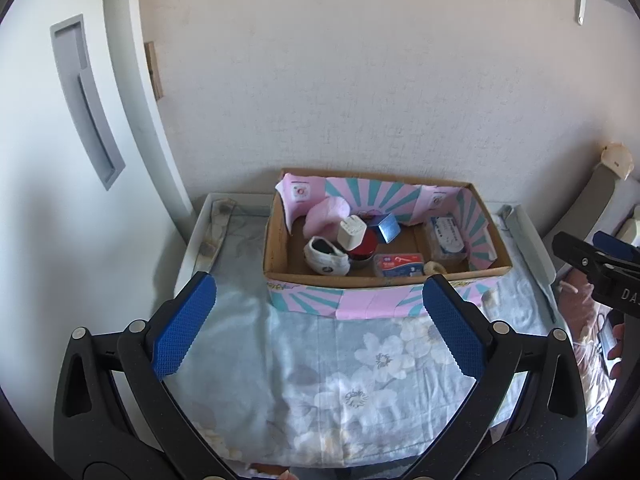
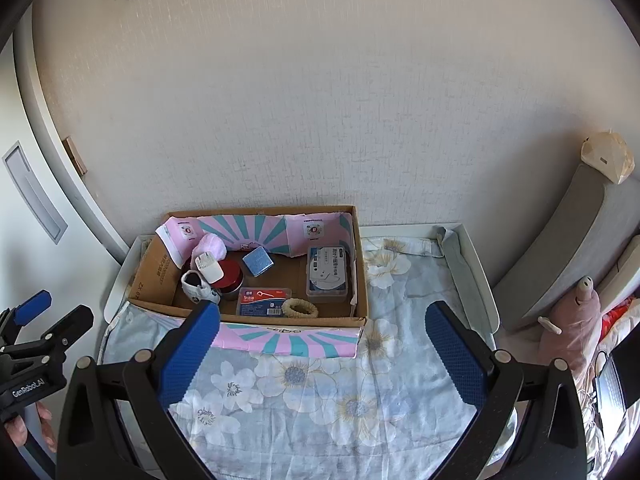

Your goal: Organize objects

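Hovering with jaws spread and nothing between them, the left hand-held gripper (image 1: 316, 324) and right hand-held gripper (image 2: 324, 344) sit back over the floral sheet (image 2: 304, 384), both aimed at the cardboard box (image 2: 256, 318) set against the wall. Everything visible is already inside it: white charger (image 2: 209, 268) propped on the red tin (image 2: 230, 276), blue cube (image 2: 258, 261), floss-pick case (image 2: 264, 301), mask box (image 2: 327, 274), hair tie (image 2: 300, 309). Judging by this, sorting looks nearly finished.

Pale textured wall (image 2: 320, 100) ahead; white door (image 1: 60, 160) left; grey headboard (image 2: 568, 240) right; floral sheet (image 2: 320, 392) beneath; daylight.
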A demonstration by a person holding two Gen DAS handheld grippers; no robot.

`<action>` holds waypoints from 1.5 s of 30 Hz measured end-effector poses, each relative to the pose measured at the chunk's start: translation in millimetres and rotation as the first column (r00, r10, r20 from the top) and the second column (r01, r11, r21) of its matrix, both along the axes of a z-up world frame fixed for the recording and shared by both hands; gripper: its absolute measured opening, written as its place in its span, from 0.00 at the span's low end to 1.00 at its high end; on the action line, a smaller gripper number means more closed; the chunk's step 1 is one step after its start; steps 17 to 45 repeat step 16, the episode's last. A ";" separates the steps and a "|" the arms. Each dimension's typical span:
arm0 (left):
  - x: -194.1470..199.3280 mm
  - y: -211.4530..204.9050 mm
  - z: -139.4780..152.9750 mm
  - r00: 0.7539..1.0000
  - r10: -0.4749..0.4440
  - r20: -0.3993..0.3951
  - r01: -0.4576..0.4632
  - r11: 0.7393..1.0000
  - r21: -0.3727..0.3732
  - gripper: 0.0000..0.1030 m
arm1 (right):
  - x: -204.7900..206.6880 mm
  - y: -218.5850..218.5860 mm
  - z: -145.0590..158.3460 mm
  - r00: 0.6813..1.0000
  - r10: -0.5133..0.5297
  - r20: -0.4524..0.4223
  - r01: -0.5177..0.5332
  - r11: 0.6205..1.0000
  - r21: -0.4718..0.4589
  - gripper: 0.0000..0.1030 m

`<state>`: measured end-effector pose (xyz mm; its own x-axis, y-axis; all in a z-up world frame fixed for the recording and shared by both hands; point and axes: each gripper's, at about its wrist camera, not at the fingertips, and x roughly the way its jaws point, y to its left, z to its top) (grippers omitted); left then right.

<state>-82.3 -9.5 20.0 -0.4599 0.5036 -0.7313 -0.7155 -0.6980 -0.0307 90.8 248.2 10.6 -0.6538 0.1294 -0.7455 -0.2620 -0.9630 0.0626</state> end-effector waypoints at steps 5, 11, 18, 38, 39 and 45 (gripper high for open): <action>1.1 -2.2 2.2 1.000 0.022 -0.013 -0.022 1.000 0.012 1.00 | -0.5 0.4 1.0 1.000 0.004 -0.003 -0.004 1.000 0.003 1.00; 3.4 -8.7 6.4 0.999 0.040 0.002 -0.040 0.994 0.098 1.00 | -0.1 -0.6 2.6 1.000 0.010 -0.007 -0.010 1.000 0.011 1.00; 6.1 -8.6 7.3 0.997 0.066 -0.028 -0.063 0.995 0.081 1.00 | 0.1 -1.2 3.2 1.000 0.010 -0.008 -0.010 1.000 0.010 1.00; 6.1 -8.6 7.3 0.997 0.066 -0.028 -0.063 0.995 0.081 1.00 | 0.1 -1.2 3.2 1.000 0.010 -0.008 -0.010 1.000 0.010 1.00; 6.1 -8.6 7.3 0.997 0.066 -0.028 -0.063 0.995 0.081 1.00 | 0.1 -1.2 3.2 1.000 0.010 -0.008 -0.010 1.000 0.010 1.00; 6.1 -8.6 7.3 0.997 0.066 -0.028 -0.063 0.995 0.081 1.00 | 0.1 -1.2 3.2 1.000 0.010 -0.008 -0.010 1.000 0.010 1.00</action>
